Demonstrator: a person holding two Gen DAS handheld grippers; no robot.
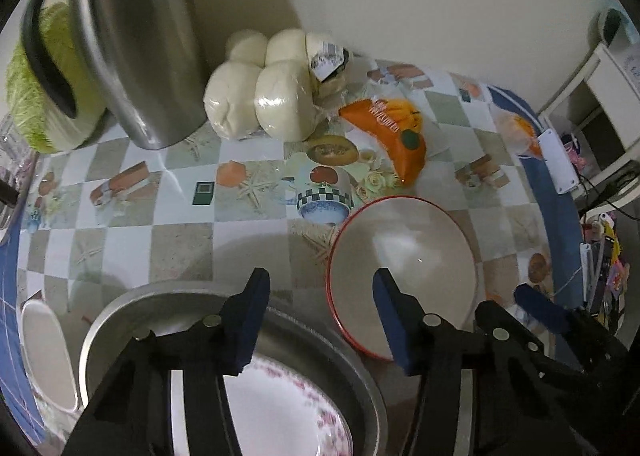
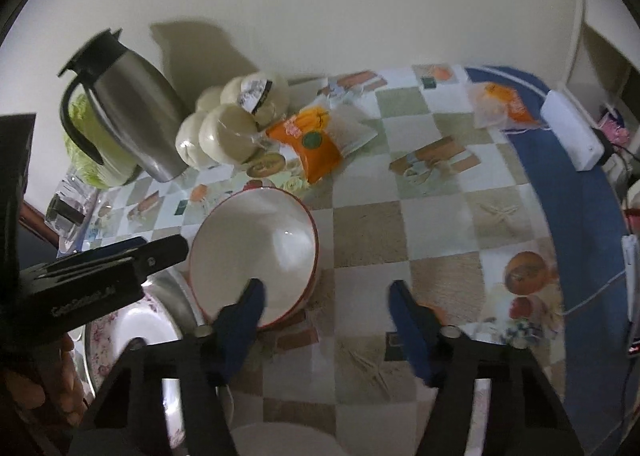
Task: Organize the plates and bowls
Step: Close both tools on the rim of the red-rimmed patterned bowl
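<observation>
A table with a checkered cloth stands against a pale wall. Over it the left gripper hangs with jaws apart, empty, straddling the gap between a metal basin and a red-rimmed bowl. The right gripper is also parted and empty, its left finger over the bowl's rim. A flowered plate lies in the basin just left of the bowl; a steel jug and wrapped buns sit beyond the bowl.

Plain cream wall behind a checkered tablecloth (perhaps vinyl).
</observation>
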